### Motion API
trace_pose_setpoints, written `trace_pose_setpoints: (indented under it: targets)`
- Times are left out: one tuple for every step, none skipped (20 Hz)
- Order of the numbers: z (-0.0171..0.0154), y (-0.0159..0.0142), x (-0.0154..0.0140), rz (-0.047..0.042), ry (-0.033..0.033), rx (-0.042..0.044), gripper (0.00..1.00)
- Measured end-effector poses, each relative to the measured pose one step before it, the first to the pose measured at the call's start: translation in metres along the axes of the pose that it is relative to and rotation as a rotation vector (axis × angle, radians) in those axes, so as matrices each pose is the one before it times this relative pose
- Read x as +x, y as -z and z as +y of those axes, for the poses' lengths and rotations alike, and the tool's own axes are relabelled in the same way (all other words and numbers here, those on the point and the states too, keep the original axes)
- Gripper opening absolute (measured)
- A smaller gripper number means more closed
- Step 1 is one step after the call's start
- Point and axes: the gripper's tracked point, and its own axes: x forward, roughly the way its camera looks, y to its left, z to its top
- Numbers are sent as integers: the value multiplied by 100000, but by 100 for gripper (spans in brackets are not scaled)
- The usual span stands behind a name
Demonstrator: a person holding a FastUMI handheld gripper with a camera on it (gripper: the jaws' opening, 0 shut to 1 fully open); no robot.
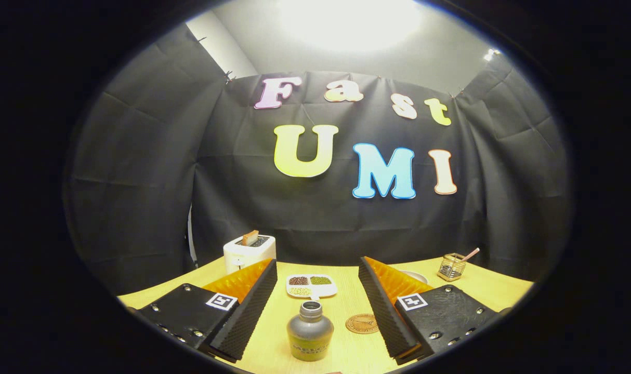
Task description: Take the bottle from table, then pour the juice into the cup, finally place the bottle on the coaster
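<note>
1. While the gripper [315, 291] hovers low over the pale yellow wooden worktop [346, 353], its jaws stand wide apart and hold nothing.
2. Between the two fingers, upright on the worktop and touching neither of them, stands the small grey-and-olive bottle with a dark open neck [310, 332].
3. Just to the right of the bottle, also between the fingers and close to the right one, lies the round brown cork-like coaster [362, 323], flat on the worktop and apart from the bottle.
4. Beyond the bottle, a white divided dish holding dark, green and pale grains in separate compartments [311, 285] sits near the middle of the worktop.
5. Behind the right finger, the pale rim of a round vessel [415, 275] peeks out; whether it is the cup cannot be told, since most of it is hidden.
6. At the far left of the worktop stands a white toaster with a slice of bread sticking up from its slot [249, 250].
7. At the far right stands a small wire-mesh holder with a thin pink-handled utensil leaning in it [452, 266].
</note>
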Motion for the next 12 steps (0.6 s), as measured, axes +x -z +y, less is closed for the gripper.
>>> trace_pose_setpoints:
  targets:
    - [19, 1009, 418, 656, 19, -149, 96]
    - [92, 1176, 308, 1027, 3, -424, 96]
    - [136, 986, 291, 1138, -657, -53, 96]
    - [258, 1219, 298, 1024, -661, -201, 96]
    - [206, 866, 314, 1044, -803, 271, 97]
    - [286, 1134, 297, 1689, -908, -315, 97]
    - [210, 968, 238, 1418, -597, -865, 96]
    - [93, 538, 51, 486, -426, -796, 97]
    - [239, 679, 237, 606, -335, -389, 97]
    - [16, 585, 121, 857, 493, -728, 97]
    - [-217, 467, 57, 268, 1019, -981, 97]
    - [-85, 486, 100, 642, 643, -513, 96]
